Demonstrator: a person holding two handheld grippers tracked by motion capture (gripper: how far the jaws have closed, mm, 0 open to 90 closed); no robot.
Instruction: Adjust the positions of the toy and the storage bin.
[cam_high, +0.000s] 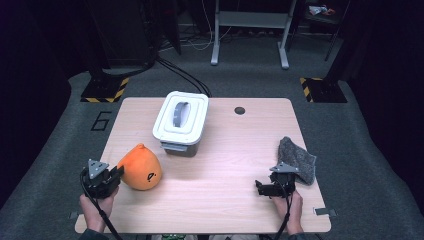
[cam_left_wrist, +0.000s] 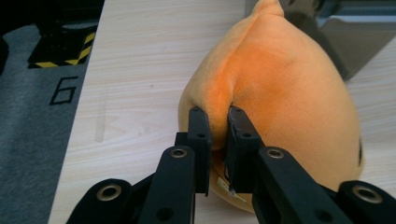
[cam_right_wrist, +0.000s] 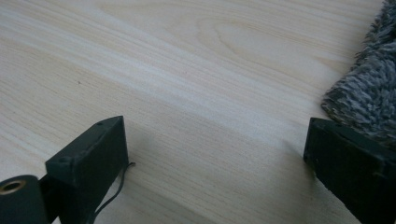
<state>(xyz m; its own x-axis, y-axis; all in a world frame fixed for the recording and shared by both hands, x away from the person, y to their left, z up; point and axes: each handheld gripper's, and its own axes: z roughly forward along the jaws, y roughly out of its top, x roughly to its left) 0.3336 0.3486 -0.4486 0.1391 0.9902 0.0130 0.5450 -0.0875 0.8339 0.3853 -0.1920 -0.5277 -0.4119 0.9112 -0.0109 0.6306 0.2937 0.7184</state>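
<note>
An orange plush toy shaped like a fruit with a pointed top lies at the table's front left. My left gripper sits just left of it, held in a hand. In the left gripper view the two black jaws pinch a fold of the orange plush toy, and the left gripper is shut on it. At the front right, my right gripper rests low over the wood. Its jaws stand wide apart in the right gripper view, with bare table between them, so the right gripper is open.
A white lidded bin with a grey handle stands behind the toy, mid-table. A fuzzy grey cloth lies beside the right gripper; the grey cloth touches its right jaw. A small round hole marks the wooden table at the back.
</note>
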